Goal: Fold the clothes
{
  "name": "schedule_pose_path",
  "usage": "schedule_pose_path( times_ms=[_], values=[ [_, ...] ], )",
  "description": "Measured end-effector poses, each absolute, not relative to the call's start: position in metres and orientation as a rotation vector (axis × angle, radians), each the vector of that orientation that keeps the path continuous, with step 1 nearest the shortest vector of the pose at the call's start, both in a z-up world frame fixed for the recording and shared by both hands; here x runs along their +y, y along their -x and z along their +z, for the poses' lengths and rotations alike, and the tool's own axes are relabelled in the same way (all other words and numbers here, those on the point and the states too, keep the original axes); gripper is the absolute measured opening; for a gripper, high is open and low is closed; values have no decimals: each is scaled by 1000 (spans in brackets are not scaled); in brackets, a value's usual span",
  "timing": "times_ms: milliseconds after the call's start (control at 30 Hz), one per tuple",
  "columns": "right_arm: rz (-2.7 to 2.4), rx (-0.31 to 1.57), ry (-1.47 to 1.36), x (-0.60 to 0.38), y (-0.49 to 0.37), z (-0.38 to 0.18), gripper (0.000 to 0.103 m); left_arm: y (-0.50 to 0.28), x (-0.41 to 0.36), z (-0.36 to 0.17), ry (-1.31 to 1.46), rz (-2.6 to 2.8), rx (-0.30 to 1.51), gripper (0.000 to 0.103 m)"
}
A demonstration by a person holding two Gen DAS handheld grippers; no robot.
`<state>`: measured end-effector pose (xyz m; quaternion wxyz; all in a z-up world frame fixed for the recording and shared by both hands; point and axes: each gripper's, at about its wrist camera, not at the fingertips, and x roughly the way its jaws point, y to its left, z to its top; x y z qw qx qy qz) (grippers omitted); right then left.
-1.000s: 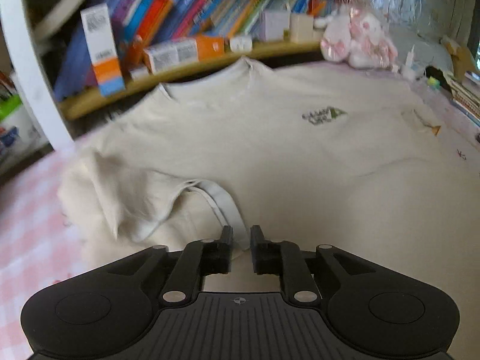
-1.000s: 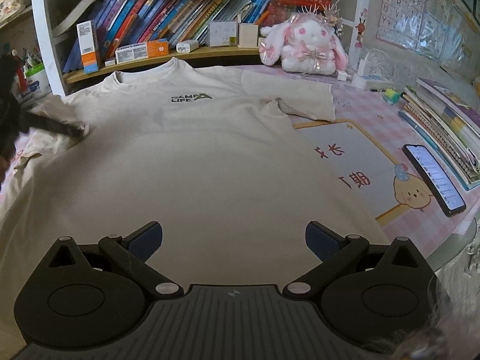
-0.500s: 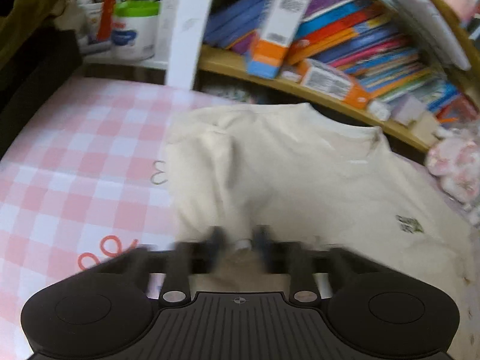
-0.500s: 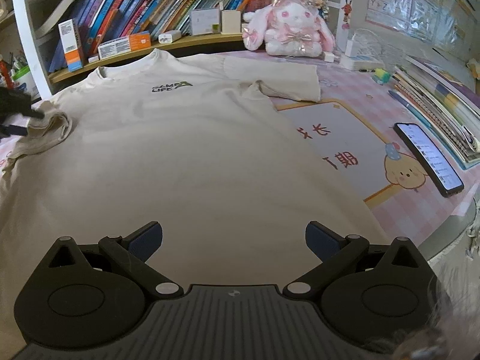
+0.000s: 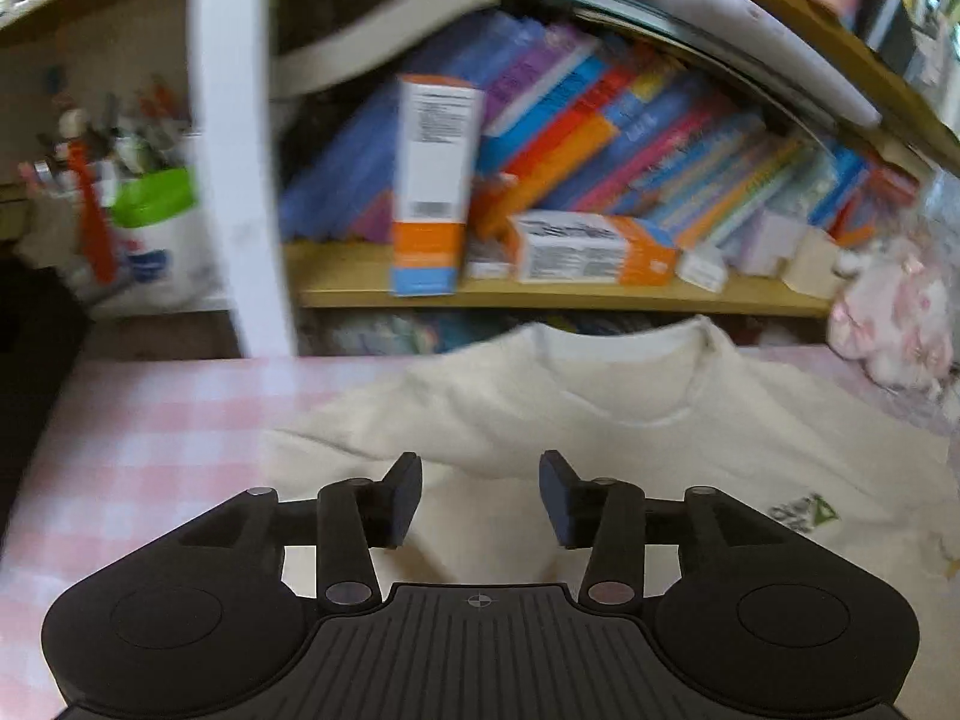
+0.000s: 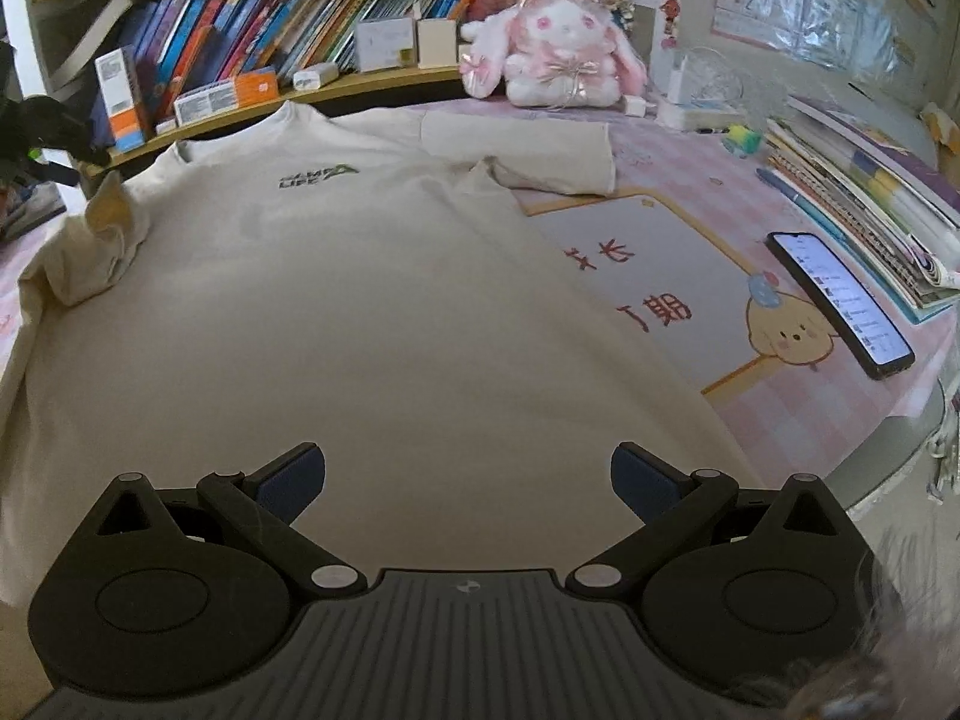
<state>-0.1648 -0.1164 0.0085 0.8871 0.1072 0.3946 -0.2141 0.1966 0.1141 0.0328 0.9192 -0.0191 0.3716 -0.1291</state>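
A: Where's the garment?
B: Cream short-sleeved T-shirt [image 6: 336,312] with a small dark chest logo [image 6: 317,176], lying front-up and mostly flat on the desk [image 6: 798,414], which has a pink-and-white checked cover. Collar points at the wooden bookshelf [image 6: 372,87].

A: Sleeves?
B: In the right wrist view, the sleeve on the picture's right [image 6: 540,159] lies spread flat toward the pink-and-white plush rabbit [image 6: 555,54]. The one on the picture's left [image 6: 105,240] is folded in onto the body, bunched, one corner sticking up.

A: Left gripper?
B: Left gripper [image 5: 480,501] is over the shoulder area, just short of the collar [image 5: 630,360]. Jaws apart, nothing between them, only cloth seen below. Can't tell if it touches the shirt. View is blurred.

A: Right gripper?
B: Right gripper [image 6: 468,480] is above the lower part of the shirt, jaws spread wide, holding nothing.

A: Other stuff?
B: Black smartphone [image 6: 840,300] with its screen lit, on the desk right of the shirt, well apart from it, beside a stack of books [image 6: 870,198]. A white mat with red characters and a yellow chick drawing [image 6: 672,294] pokes out from under the shirt's edge. An upright white-and-orange box [image 5: 435,180] stands on the shelf among colourful books [image 5: 630,138].
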Motion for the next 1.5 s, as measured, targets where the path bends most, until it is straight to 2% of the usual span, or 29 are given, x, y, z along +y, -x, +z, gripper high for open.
schedule_pose_path(
  times_ms=[233, 367, 433, 500, 533, 667, 767, 1000, 1067, 1133, 1200, 1233, 1333, 1500],
  values=[
    [-445, 835, -253, -119, 163, 4, 103, -202, 98, 9, 67, -322, 842, 43],
    [-438, 838, -232, -117, 166, 6, 103, -226, 64, 1, 125, -421, 907, 38],
    [-447, 841, -230, -117, 168, 7, 103, -223, 68, 14, 246, -510, 847, 42],
    [-460, 838, -234, -119, 170, 8, 103, -215, 78, 31, 384, -603, 761, 55],
    [-467, 837, -240, -120, 170, 8, 103, -212, 85, 39, 393, -590, 740, 64],
    [-476, 823, -260, -122, 173, 8, 103, -191, 133, 35, 207, -325, 805, 60],
    [-468, 819, -267, -121, 173, 7, 103, -157, 176, 20, 220, -232, 840, 60],
    [-423, 833, -263, -107, 163, 4, 103, -93, 175, 3, 229, -319, 862, 62],
    [-401, 828, -242, -100, 161, 6, 103, -88, 164, 0, 159, -342, 870, 56],
    [-399, 825, -236, -96, 161, 7, 103, -86, 154, -3, 83, -370, 888, 44],
    [-396, 823, -230, -92, 161, 8, 103, -87, 150, -5, 23, -352, 888, 23],
    [-395, 822, -227, -90, 161, 9, 103, -88, 148, -6, -4, -336, 883, 7],
    [-392, 818, -219, -85, 161, 11, 103, -87, 174, -4, 95, -231, 855, 3],
    [-383, 814, -204, -79, 162, 13, 103, -72, 213, -9, 170, -225, 910, 6]
  ],
)
